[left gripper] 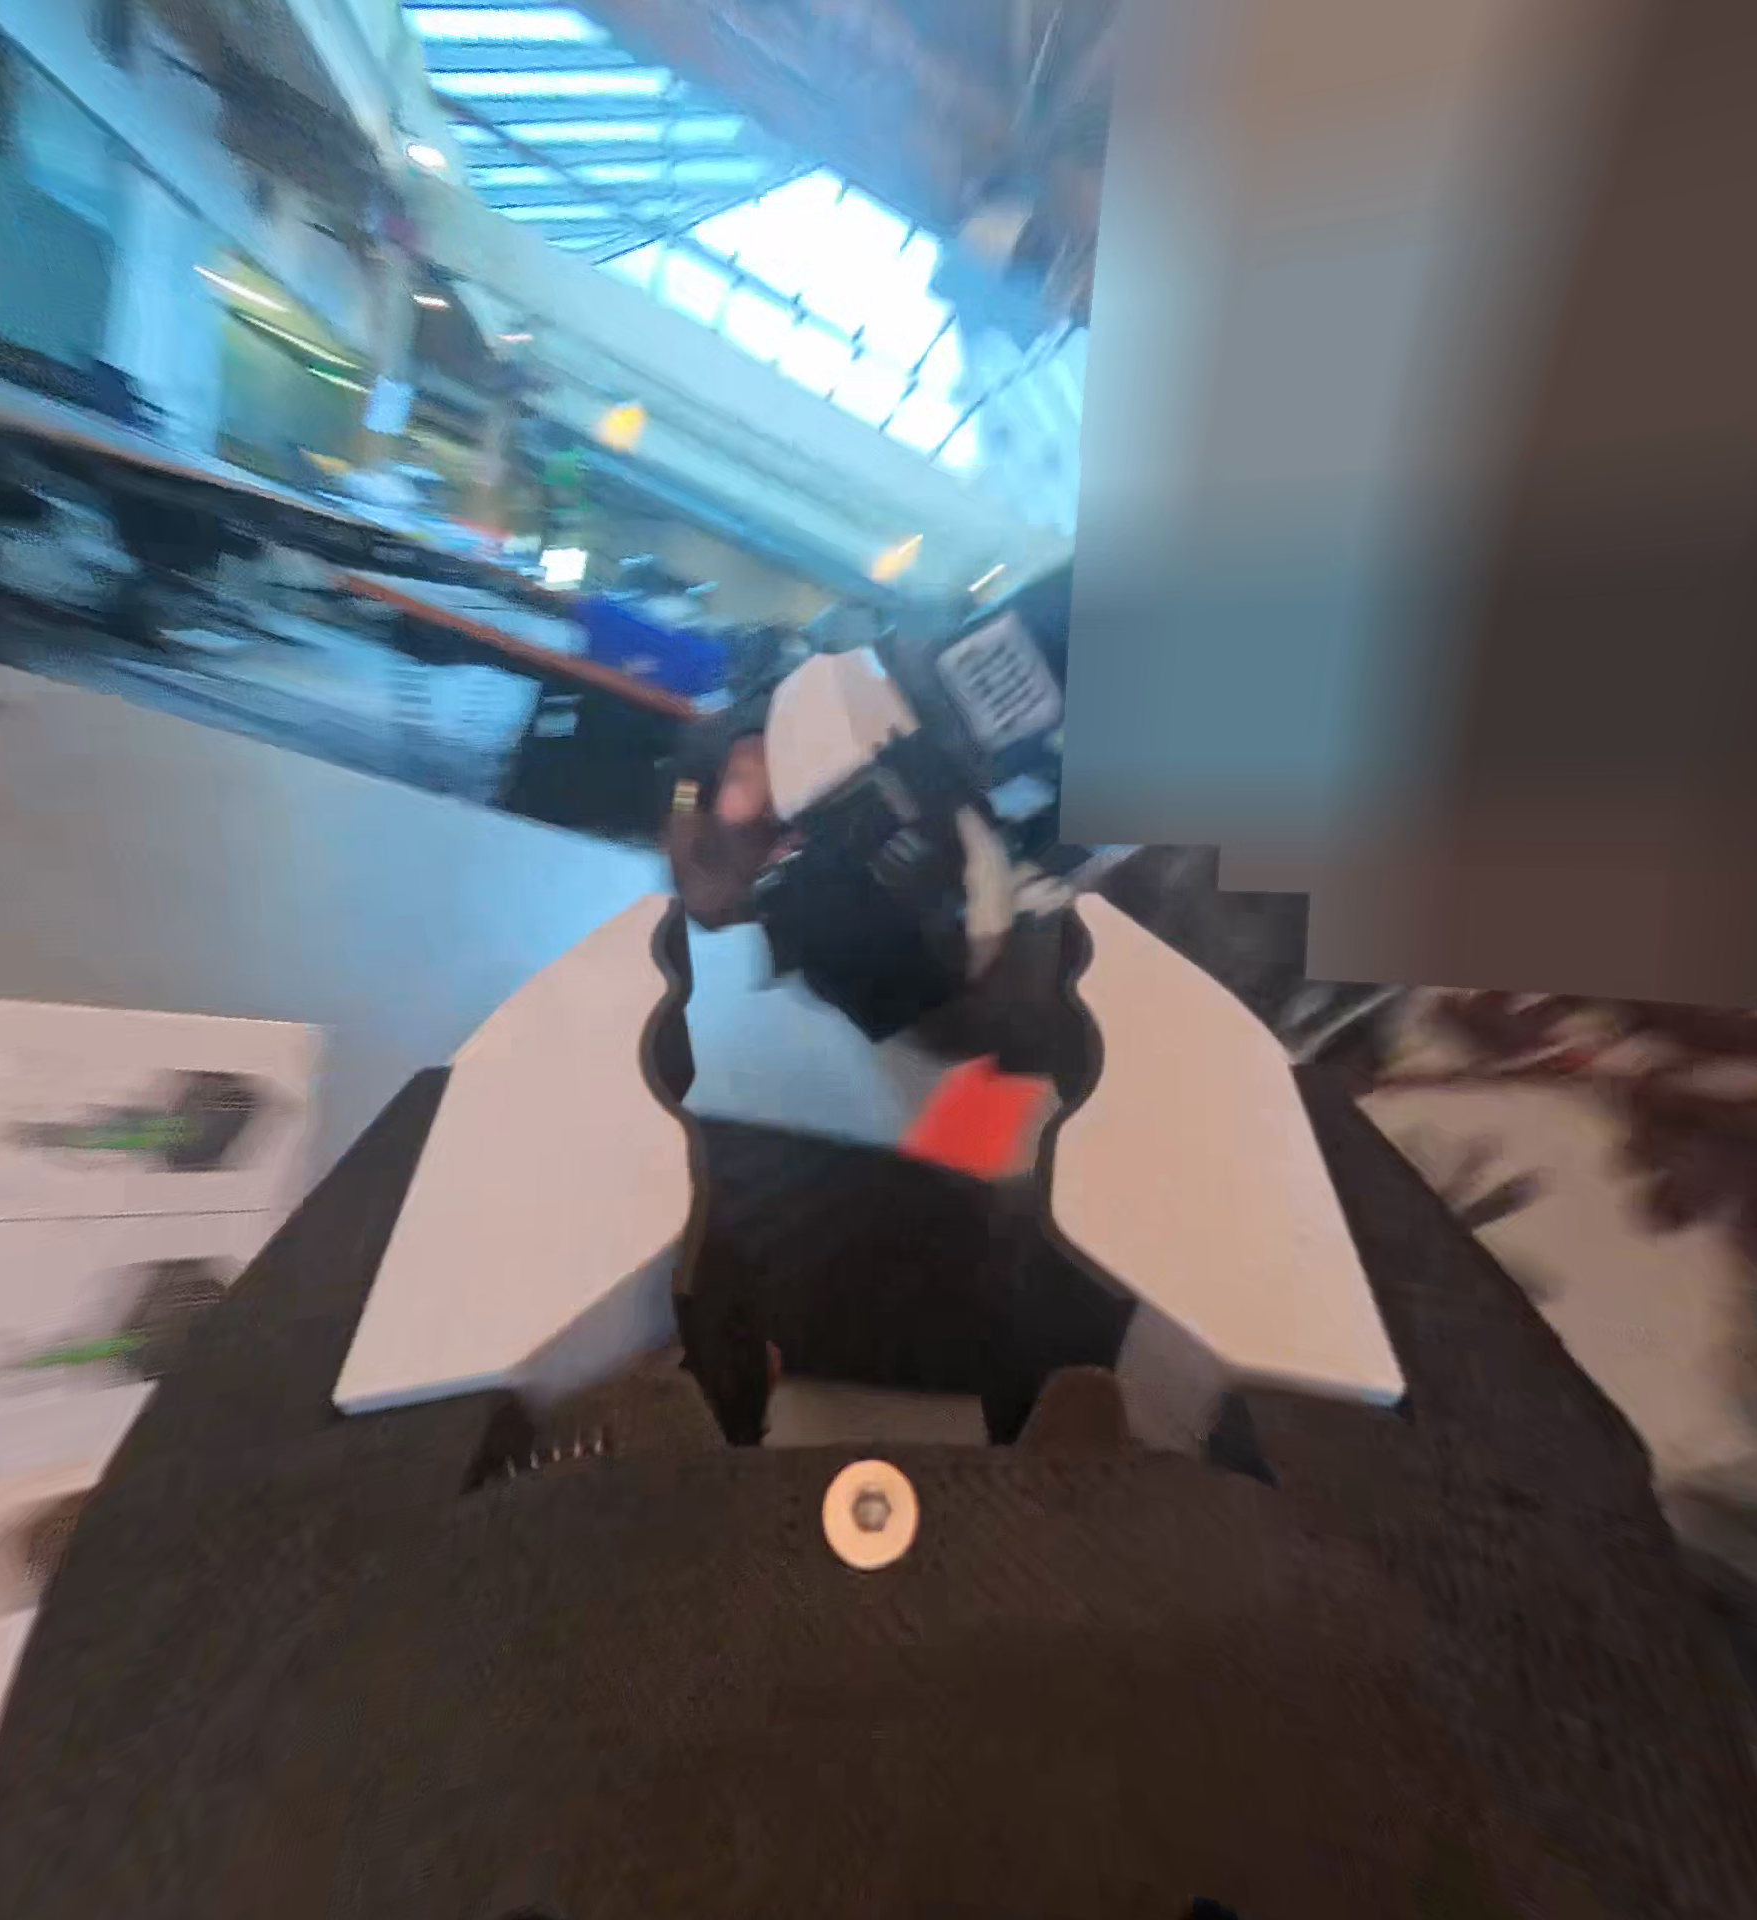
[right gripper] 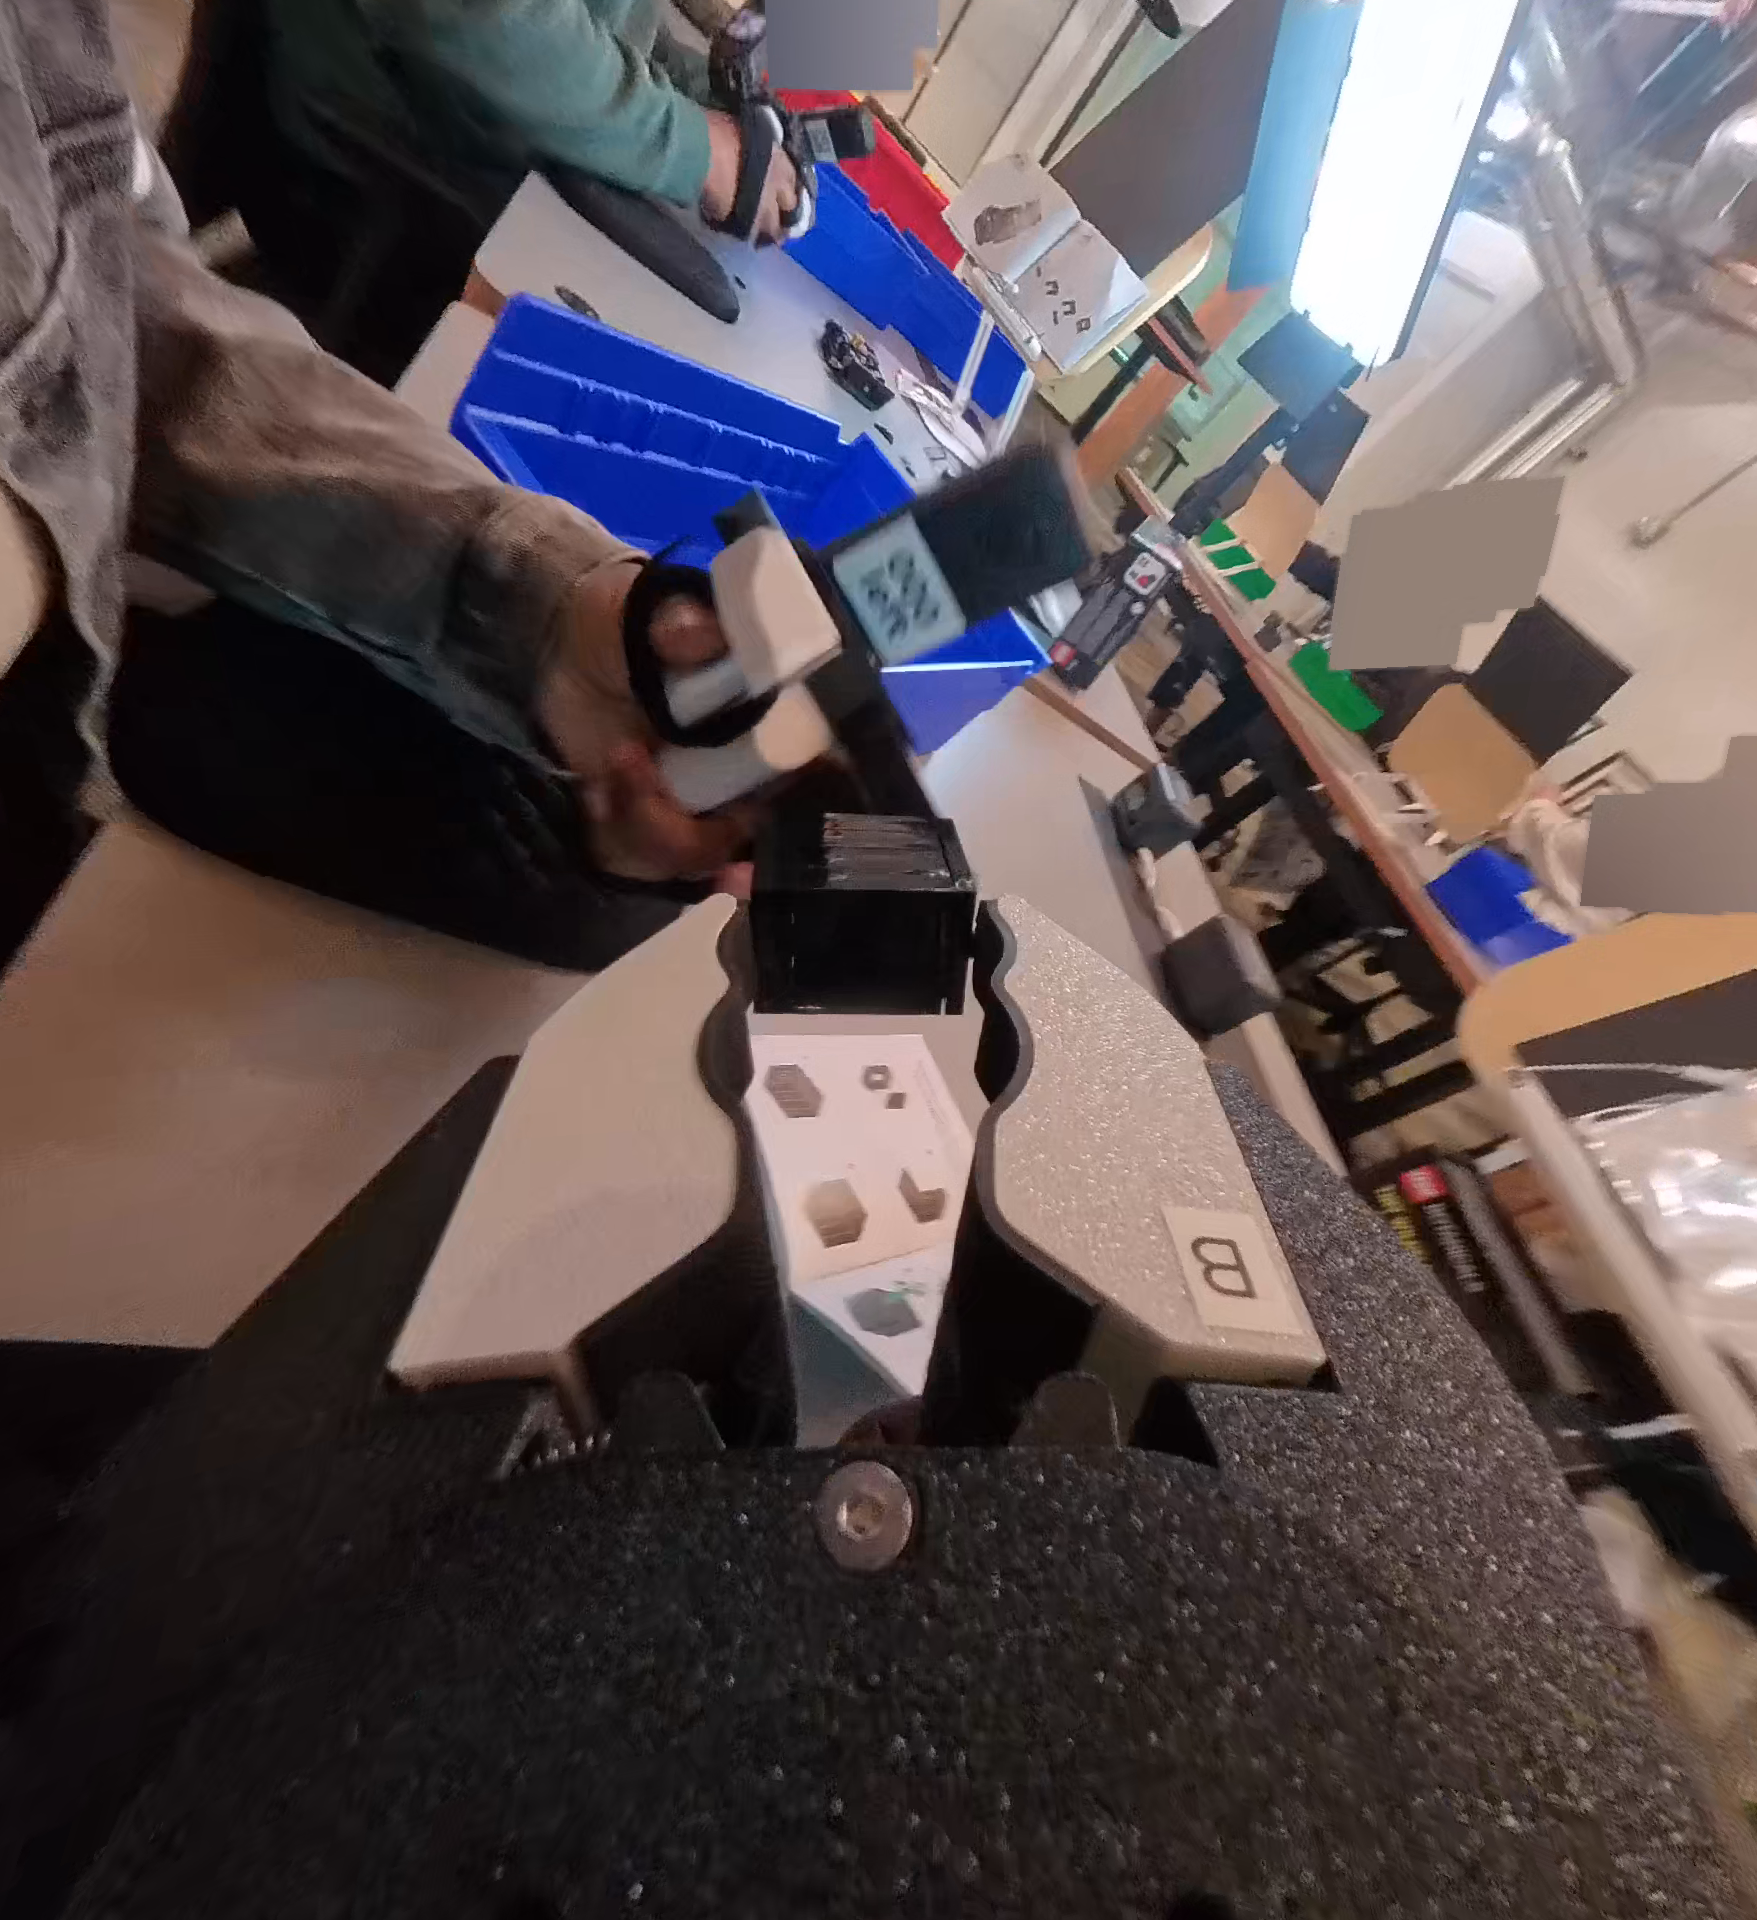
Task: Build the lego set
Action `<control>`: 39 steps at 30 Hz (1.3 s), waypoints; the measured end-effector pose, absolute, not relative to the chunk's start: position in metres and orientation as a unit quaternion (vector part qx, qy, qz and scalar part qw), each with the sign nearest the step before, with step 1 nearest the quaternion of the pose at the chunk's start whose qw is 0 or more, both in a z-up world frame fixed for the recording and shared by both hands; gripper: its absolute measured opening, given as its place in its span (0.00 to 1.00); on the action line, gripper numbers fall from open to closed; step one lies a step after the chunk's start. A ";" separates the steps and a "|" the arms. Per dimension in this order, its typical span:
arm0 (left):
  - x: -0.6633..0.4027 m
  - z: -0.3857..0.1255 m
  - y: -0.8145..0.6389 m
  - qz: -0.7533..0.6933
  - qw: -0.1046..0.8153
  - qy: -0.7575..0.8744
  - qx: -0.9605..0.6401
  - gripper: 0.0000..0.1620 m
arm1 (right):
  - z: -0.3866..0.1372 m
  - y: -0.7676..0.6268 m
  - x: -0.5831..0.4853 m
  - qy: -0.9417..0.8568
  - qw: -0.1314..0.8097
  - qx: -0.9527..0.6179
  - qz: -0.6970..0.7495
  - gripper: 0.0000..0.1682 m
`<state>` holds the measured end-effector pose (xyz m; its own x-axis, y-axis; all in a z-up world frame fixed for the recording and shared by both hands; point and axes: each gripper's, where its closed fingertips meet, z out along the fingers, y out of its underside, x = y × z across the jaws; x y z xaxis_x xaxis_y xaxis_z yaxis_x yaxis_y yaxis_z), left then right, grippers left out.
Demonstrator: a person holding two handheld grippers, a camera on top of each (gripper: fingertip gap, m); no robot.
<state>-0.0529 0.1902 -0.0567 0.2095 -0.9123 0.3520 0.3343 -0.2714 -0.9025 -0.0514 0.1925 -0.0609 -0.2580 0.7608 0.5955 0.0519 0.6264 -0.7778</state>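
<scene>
I've got the black lego block (right gripper: 858, 925) pinched between the tips of my right gripper (right gripper: 858, 961), up in the air above the instruction sheet (right gripper: 858, 1143) on the worktop (right gripper: 1030, 821). So it's mid-assembly, I reckon. My left gripper (left gripper: 874, 997) sits empty, fingers apart, with a red piece (left gripper: 973, 1117) at 5 o'clock. Next I'd line up another brick with the block.
</scene>
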 end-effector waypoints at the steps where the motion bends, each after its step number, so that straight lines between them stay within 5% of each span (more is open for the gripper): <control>1: -0.057 -0.062 0.195 -0.488 0.582 0.302 -0.577 0.44 | -0.063 0.192 -0.051 -0.717 0.526 -0.294 0.349 0.23; 10: -0.043 -0.076 0.191 -0.268 0.609 0.483 -0.569 0.27 | -0.069 0.190 -0.050 -0.666 0.478 -0.340 0.461 0.23; 30: -0.041 -0.078 0.179 -0.255 0.618 0.491 -0.559 0.25 | -0.074 0.177 -0.049 -0.661 0.481 -0.325 0.476 0.24; 39: -0.048 -0.057 0.168 -0.367 0.661 0.421 -0.501 0.25 | -0.058 0.172 -0.051 -0.632 0.503 -0.301 0.508 0.30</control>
<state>-0.0484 0.1684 -0.0565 0.3768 -0.9069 -0.1885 0.0643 0.2286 -0.9714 -0.0510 0.1721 -0.0577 -0.3131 0.8906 0.3298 -0.1306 0.3035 -0.9438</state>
